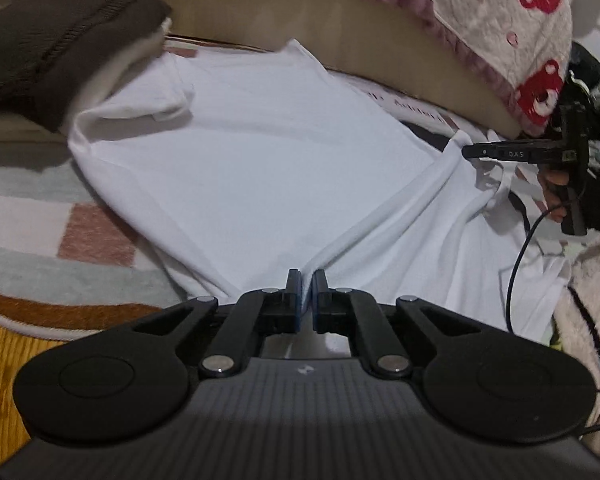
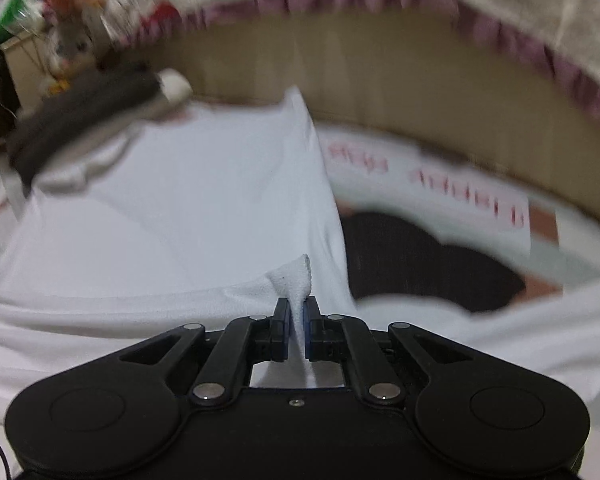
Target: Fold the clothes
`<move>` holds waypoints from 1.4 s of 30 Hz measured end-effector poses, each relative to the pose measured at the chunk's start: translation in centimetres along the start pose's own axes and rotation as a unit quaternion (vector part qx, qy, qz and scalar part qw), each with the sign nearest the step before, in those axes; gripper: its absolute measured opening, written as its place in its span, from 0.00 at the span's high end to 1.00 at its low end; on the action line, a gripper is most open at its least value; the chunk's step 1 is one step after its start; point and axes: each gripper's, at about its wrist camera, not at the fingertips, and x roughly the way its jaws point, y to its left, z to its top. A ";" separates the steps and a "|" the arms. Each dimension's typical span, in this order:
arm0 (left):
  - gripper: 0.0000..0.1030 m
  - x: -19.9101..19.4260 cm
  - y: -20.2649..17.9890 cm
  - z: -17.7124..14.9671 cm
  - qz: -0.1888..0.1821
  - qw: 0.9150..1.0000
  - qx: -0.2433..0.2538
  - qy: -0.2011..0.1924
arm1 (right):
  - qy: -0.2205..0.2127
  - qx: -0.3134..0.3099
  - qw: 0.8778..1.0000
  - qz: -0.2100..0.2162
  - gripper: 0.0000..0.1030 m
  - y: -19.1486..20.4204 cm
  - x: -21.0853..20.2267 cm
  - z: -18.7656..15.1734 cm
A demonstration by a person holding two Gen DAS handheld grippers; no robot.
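We see our left gripper (image 1: 307, 280) with its fingers pressed together on a pinch of the white shirt (image 1: 260, 168), cloth gathered into a ridge that runs from the fingertips up and to the right. Our right gripper (image 2: 298, 309) has its fingers likewise nearly closed on a tuft of the same shirt (image 2: 180, 220), which pokes up just past the fingertips. The shirt lies spread ahead of both pairs of fingers on a patterned rug (image 1: 40, 216), one sleeve folded over far left of the left fingers. Beyond and left of the left fingers sits a stack of folded clothes (image 1: 52, 52), dark brown on top and cream beneath, its edge touching the shirt. A tan bed side (image 1: 340, 40) curves across the far end, with a white quilt (image 1: 500, 12) printed in red draped over it. Only the left view shows the right gripper (image 1: 476, 151) from outside, well right of the left fingers, nipping a shirt corner, a hand (image 1: 560, 192) on its handle and a black cable (image 1: 520, 248) hanging below, plus wood floor (image 1: 0, 380) at lower left. Only the right view, which is blurred, shows a dark garment (image 2: 420, 256) ahead and right of its fingers, partly under the shirt, and a white sheet with red lettering (image 2: 460, 192) beyond it.
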 end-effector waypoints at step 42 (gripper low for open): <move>0.99 1.8 -5.5 -2.1 -0.171 0.973 0.072 0.138 | 0.093 0.184 0.977 -0.055 0.97 -2.6 3.4 -1.2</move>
